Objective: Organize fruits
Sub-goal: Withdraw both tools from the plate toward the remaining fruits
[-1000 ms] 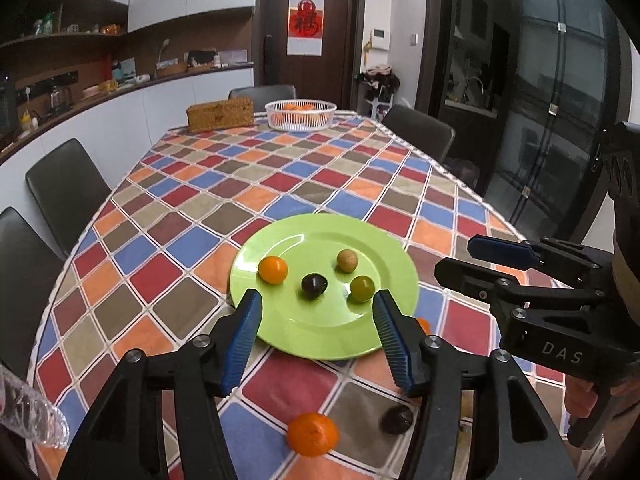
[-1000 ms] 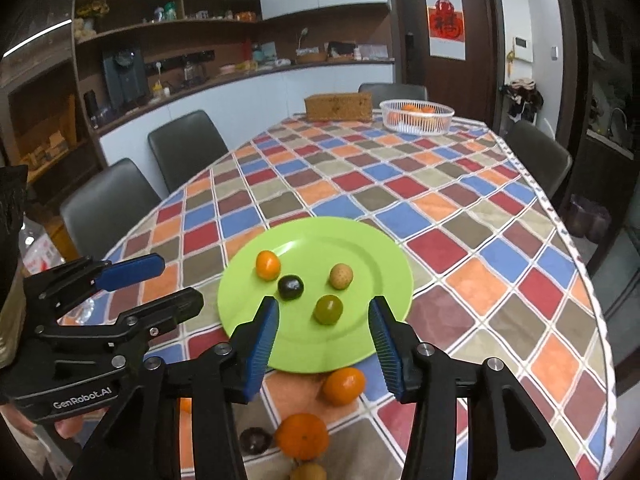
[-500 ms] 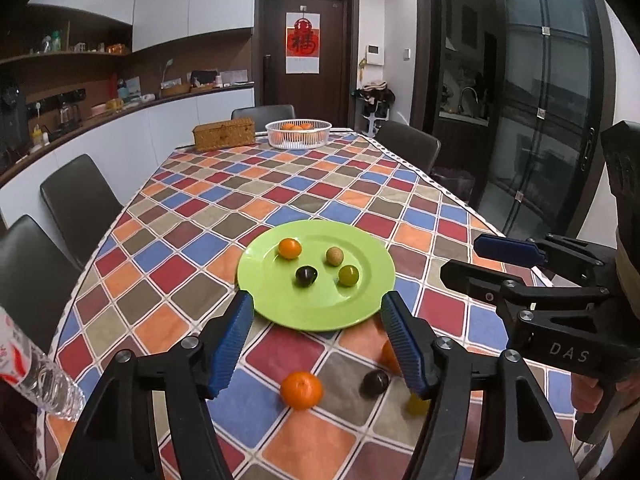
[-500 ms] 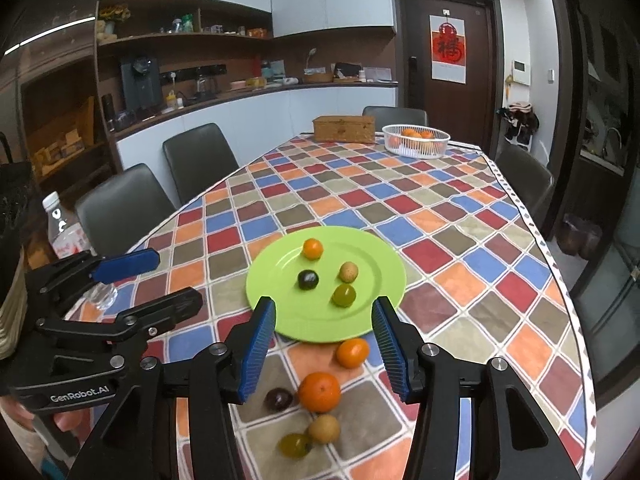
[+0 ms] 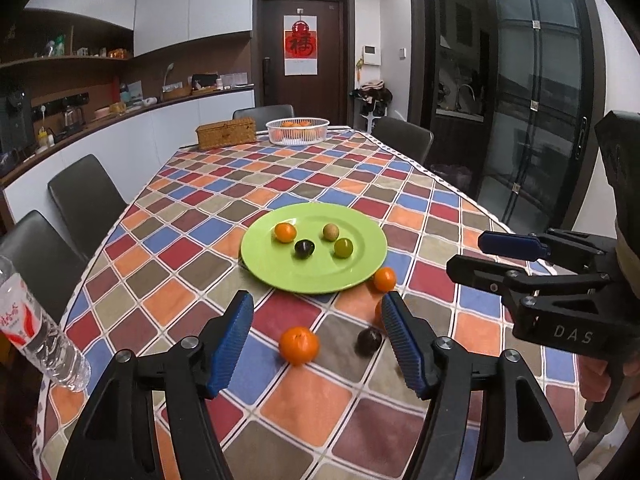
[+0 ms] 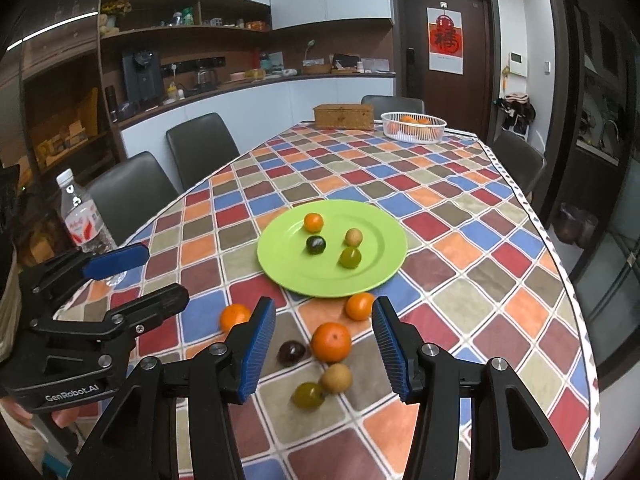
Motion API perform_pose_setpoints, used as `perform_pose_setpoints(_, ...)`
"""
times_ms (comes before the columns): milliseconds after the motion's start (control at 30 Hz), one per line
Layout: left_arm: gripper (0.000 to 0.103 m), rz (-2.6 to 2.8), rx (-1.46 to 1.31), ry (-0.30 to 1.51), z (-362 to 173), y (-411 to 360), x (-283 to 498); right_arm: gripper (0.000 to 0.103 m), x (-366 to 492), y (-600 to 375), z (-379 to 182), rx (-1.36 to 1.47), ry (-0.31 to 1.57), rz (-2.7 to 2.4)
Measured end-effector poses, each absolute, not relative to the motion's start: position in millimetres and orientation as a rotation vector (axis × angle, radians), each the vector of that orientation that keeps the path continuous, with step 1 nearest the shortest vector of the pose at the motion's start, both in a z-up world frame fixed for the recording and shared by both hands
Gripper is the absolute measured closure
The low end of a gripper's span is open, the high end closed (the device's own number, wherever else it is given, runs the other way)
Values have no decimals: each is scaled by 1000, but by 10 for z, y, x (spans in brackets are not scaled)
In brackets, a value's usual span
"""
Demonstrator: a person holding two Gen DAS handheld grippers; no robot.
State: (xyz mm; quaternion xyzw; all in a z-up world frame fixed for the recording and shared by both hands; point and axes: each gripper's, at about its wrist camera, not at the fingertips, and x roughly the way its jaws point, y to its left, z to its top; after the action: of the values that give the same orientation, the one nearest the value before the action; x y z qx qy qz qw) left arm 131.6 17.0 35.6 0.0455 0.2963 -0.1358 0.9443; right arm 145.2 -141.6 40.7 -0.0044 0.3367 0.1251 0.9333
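Note:
A green plate (image 5: 360, 268) (image 6: 384, 252) on the checkered tablecloth holds an orange (image 6: 313, 222), a dark plum (image 6: 316, 245), a tan fruit (image 6: 353, 237) and a green fruit (image 6: 350, 257). Loose fruit lies in front of it: a large orange (image 6: 331, 341), two small oranges (image 6: 360, 306) (image 6: 235, 317), a dark plum (image 6: 292, 353), a tan fruit (image 6: 336, 377) and a green fruit (image 6: 307, 395). My left gripper (image 5: 318, 342) is open and empty above an orange (image 5: 299, 345). My right gripper (image 6: 323, 344) is open and empty above the loose fruit.
A water bottle (image 6: 82, 216) (image 5: 36, 340) stands at the table's left edge. A white basket of oranges (image 6: 413, 126) and a wicker box (image 6: 343, 116) sit at the far end. Dark chairs (image 6: 202, 148) line the table.
Both grippers have pulled back and up from the plate toward the near edge, so the loose fruit in front of the plate has come into view. Both stay open.

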Motion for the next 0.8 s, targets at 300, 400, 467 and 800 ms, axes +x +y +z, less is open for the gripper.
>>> perform_pose_setpoints(300,38,-273,123,578,244,255,1151,52,1265,-1293,313,-10,658,253)
perform_pose_setpoints(400,38,-269,151,571,172,247,1114,52,1223,-1270,253,-12,674,260)
perform_pose_setpoints(467,38,-275,160,573,129,247,1106,52,1199,-1262,188,-4,696,270)
perform_pose_setpoints(800,38,-319,221,605,-107,329,1255,52,1237,-1244,-138,53,807,202)
